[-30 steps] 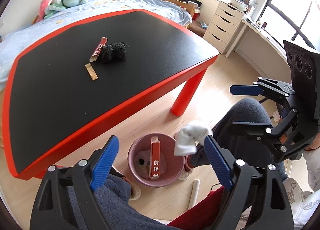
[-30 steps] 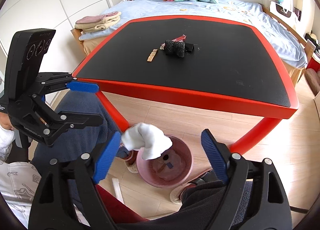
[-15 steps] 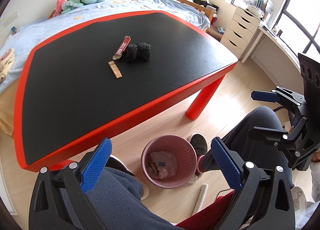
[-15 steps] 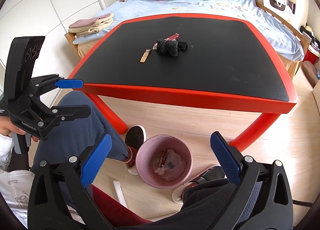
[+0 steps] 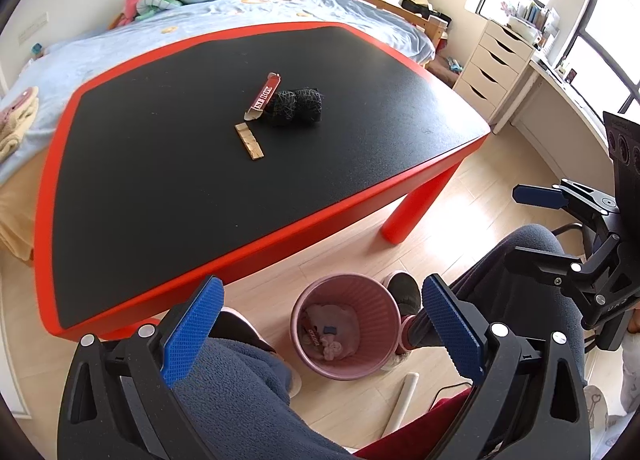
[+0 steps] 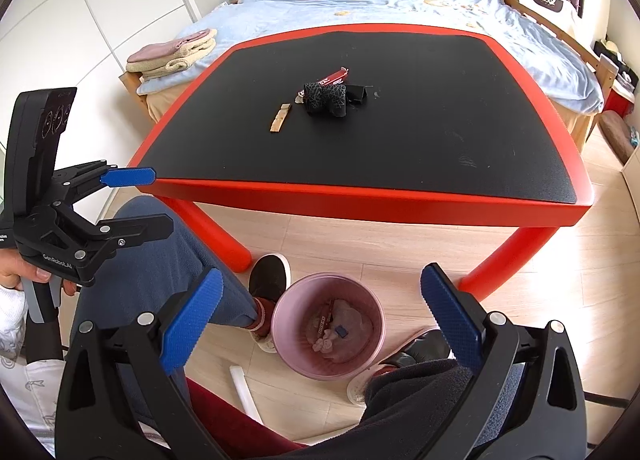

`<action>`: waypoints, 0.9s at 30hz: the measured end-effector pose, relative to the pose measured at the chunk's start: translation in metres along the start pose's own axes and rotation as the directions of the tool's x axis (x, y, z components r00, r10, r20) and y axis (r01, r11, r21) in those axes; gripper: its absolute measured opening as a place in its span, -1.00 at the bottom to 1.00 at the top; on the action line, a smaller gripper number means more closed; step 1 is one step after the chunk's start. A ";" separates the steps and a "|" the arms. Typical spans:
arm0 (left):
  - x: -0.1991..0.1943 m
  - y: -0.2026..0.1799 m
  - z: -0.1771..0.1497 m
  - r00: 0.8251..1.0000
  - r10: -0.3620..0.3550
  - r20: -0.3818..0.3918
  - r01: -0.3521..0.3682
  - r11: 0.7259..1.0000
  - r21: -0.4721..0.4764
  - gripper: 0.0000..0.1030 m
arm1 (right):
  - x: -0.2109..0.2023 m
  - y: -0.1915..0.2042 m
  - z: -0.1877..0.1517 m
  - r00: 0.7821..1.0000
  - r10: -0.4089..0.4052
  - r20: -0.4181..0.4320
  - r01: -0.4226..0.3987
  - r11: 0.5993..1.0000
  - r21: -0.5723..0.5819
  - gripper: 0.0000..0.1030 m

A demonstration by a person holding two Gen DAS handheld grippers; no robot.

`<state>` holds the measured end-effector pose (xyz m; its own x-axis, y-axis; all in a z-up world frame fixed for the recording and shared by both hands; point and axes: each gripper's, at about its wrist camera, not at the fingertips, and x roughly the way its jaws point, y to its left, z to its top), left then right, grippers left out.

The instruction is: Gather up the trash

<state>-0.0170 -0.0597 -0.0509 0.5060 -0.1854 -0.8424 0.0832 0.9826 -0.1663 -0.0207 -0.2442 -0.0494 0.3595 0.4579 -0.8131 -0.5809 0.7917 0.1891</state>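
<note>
A pink bin (image 5: pixel 316 308) (image 6: pixel 288 312) stands on the floor below the table's near edge, holding crumpled tissue and a red box. On the black tabletop lie a red and white box (image 5: pixel 264 95) (image 6: pixel 334 77), a black bundle (image 5: pixel 296 107) (image 6: pixel 325 99) and a tan strip (image 5: pixel 249 140) (image 6: pixel 280 118). My left gripper (image 5: pixel 320 334) is open and empty above the bin; it also shows in the right wrist view (image 6: pixel 132 200). My right gripper (image 6: pixel 320 324) is open and empty above the bin; it also shows in the left wrist view (image 5: pixel 532 228).
The table has a red rim (image 5: pixel 280 232) and red legs (image 6: pixel 508 260). The person's legs and shoes (image 6: pixel 270 274) flank the bin. A white tube (image 5: pixel 404 400) lies on the floor. A bed (image 6: pixel 400 8) stands beyond the table, white drawers (image 5: pixel 496 64) to the right.
The white tissue and the upright red box that were over the bin now lie inside it. Both grippers have risen and pulled back from the bin, still open.
</note>
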 end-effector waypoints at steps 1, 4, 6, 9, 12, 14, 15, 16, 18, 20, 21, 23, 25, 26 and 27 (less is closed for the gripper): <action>0.000 0.001 0.002 1.000 0.002 0.003 -0.002 1.000 -0.001 0.85 | 0.000 0.000 0.003 1.000 -0.001 0.004 0.001 1.000 0.000 0.90; 0.000 0.005 0.008 1.000 0.009 0.009 -0.009 1.000 -0.010 0.85 | 0.001 -0.001 0.013 1.000 -0.003 0.015 0.003 1.000 0.000 0.90; 0.000 0.008 0.012 1.000 0.016 0.015 -0.016 1.000 -0.016 0.85 | 0.002 -0.002 0.021 1.000 -0.002 0.020 0.002 1.000 0.002 0.91; 0.002 0.014 0.020 1.000 0.023 0.021 -0.022 0.999 -0.031 0.85 | 0.006 -0.003 0.035 1.000 -0.003 0.025 0.003 1.000 0.007 0.92; 0.005 0.020 0.028 0.999 0.031 0.029 -0.030 0.999 -0.046 0.85 | 0.011 -0.003 0.049 0.999 -0.002 0.035 0.002 1.000 0.008 0.93; 0.008 0.024 0.034 0.999 0.037 0.030 -0.035 0.998 -0.058 0.85 | 0.015 -0.003 0.059 0.999 0.003 0.042 -0.004 1.000 0.011 0.93; 0.010 0.026 0.037 0.999 0.040 0.030 -0.038 0.997 -0.064 0.85 | 0.017 -0.003 0.063 0.999 0.005 0.044 -0.005 1.000 0.013 0.93; 0.012 0.028 0.040 0.999 0.042 0.030 -0.040 0.997 -0.070 0.85 | 0.020 -0.004 0.068 0.999 0.005 0.044 -0.006 1.000 0.015 0.93; 0.016 0.031 0.046 0.999 0.046 0.028 -0.044 0.996 -0.077 0.85 | 0.026 -0.004 0.077 0.999 0.011 0.043 -0.011 1.000 0.019 0.93; 0.021 0.034 0.051 0.998 0.051 0.024 -0.049 0.995 -0.083 0.85 | 0.032 -0.004 0.086 0.999 0.012 0.043 -0.013 1.000 0.021 0.93; 0.024 0.035 0.054 0.998 0.054 0.022 -0.052 0.995 -0.087 0.85 | 0.036 -0.004 0.090 0.999 0.013 0.043 -0.014 1.000 0.020 0.93; 0.030 0.039 0.058 0.998 0.056 0.017 -0.054 0.994 -0.096 0.85 | 0.043 -0.005 0.098 0.999 0.011 0.041 -0.012 1.000 0.023 0.93; 0.037 0.043 0.062 0.998 0.060 0.010 -0.059 0.993 -0.103 0.85 | 0.051 -0.007 0.106 0.999 0.014 0.040 -0.015 1.000 0.026 0.93; 0.041 0.044 0.064 0.998 0.061 0.006 -0.060 0.993 -0.107 0.85 | 0.055 -0.008 0.110 0.999 0.014 0.038 -0.015 1.000 0.028 0.93; 0.045 0.046 0.066 0.998 0.061 0.001 -0.060 0.992 -0.111 0.85 | 0.059 -0.008 0.114 0.999 0.013 0.035 -0.014 0.999 0.029 0.93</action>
<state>0.0661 -0.0218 -0.0622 0.5110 -0.1254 -0.8504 -0.0432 0.9843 -0.1710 0.0884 -0.1776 -0.0367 0.3771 0.4822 -0.7908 -0.5647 0.7964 0.2163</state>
